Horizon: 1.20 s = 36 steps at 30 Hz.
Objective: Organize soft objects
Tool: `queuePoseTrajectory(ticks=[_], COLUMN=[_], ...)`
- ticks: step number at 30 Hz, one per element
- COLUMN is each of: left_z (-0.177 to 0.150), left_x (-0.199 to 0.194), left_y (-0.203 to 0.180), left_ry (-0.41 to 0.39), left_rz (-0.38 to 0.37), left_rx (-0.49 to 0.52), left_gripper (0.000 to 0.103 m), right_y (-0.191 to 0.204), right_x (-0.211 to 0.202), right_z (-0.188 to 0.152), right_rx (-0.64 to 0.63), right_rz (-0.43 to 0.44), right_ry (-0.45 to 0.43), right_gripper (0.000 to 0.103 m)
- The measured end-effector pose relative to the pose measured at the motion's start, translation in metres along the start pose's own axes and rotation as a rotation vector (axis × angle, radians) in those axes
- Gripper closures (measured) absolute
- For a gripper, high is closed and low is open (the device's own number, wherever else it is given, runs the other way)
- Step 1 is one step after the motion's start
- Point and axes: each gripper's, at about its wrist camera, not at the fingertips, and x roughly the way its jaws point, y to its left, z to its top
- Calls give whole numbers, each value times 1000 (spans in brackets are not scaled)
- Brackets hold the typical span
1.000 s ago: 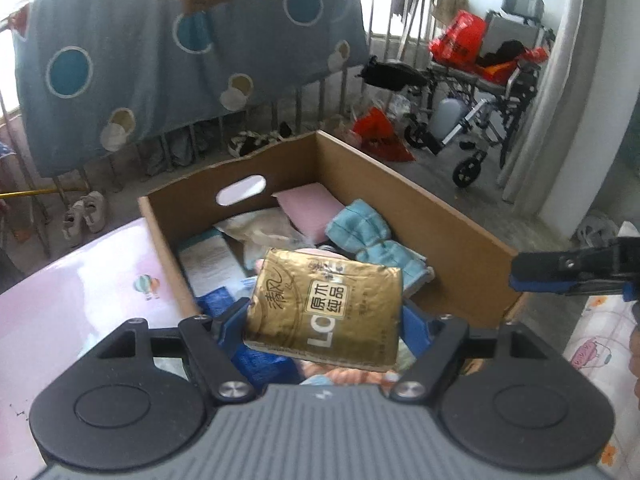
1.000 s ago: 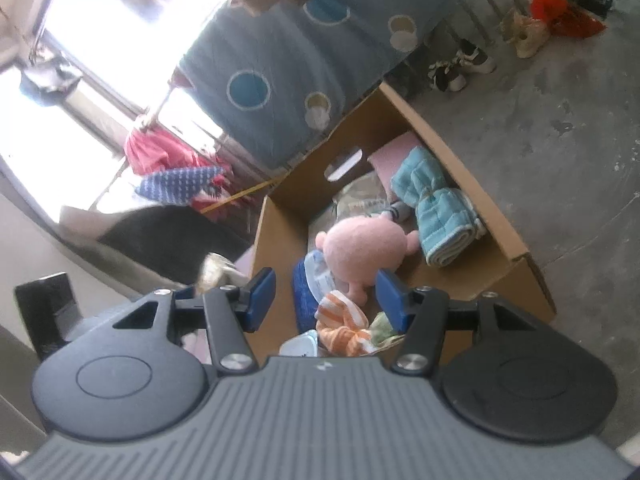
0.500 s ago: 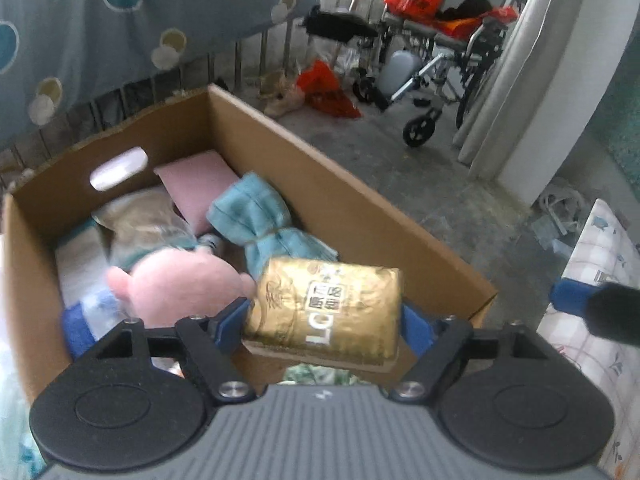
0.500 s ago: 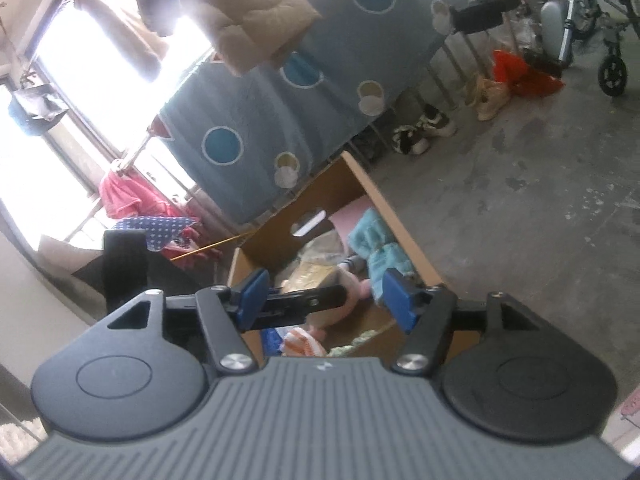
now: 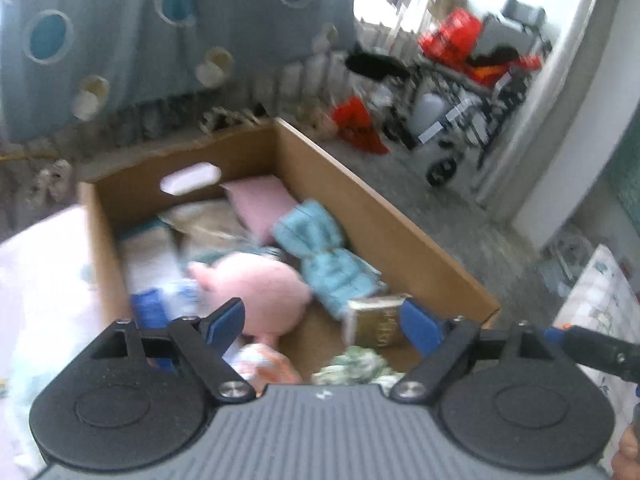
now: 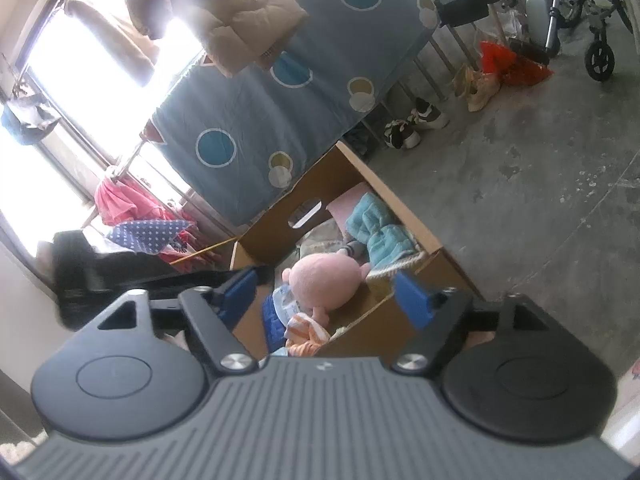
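A blue quilt (image 6: 280, 92) with circles hangs on railings, shoes (image 6: 416, 122) below, a wheelchair (image 5: 460, 120) nearby.

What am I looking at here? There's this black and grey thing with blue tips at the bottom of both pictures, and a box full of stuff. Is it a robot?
No robot: a person holds a two-fingered claw in each hand, and a wide-angle camera on each claw looks forward along its fingers. One picture comes from the left claw, the other from the right claw; the blue tips are the finger pads.

Both look down into an open cardboard box of soft things: a pink plush toy, a rolled teal towel, a pink cushion. A gold packet sits in the box near the left claw's pad.

Both claws are opening, and neither grips anything. The right claw's dark finger shows at the edge of the left picture.
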Motion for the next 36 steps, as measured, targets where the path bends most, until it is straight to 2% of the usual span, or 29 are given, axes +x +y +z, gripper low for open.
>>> queuePoseTrajectory(ticks=[3,6,9,15,19,22,26,36], left_z=[-15,-36,-58,-101,-118,-123,-131,-134], left_x=[-37,-71,-97,-128,-131,-131,-135,-137], left_y=[16,31,45,69,72,68,69,68], left_ry=[-62,-116,-154,-167,-113,-60,-20,24], left_rz=[102,204,288,441,527,529,509,467], left_rx=[-10,-19,-71,-214,-235,-211,-253,-311], left_gripper=[5,1,0,0,0,0,0,0], right_y=[15,32,53,91,112,125,134,149], right_x=[0,2,9,32,46,58,67,72], right_z=[-11,-23,-34,-56,-70,-78,-86,-92], right_rx=[-48,-116,-192,-319,-382,-422,-443,-516], right_rz=[-22,-54,-88,-119,-110,-127,-135,-189], right_ry=[4,5,18,125,196,246,290,287], right_gripper=[12,1,1,1,1,1,1,1])
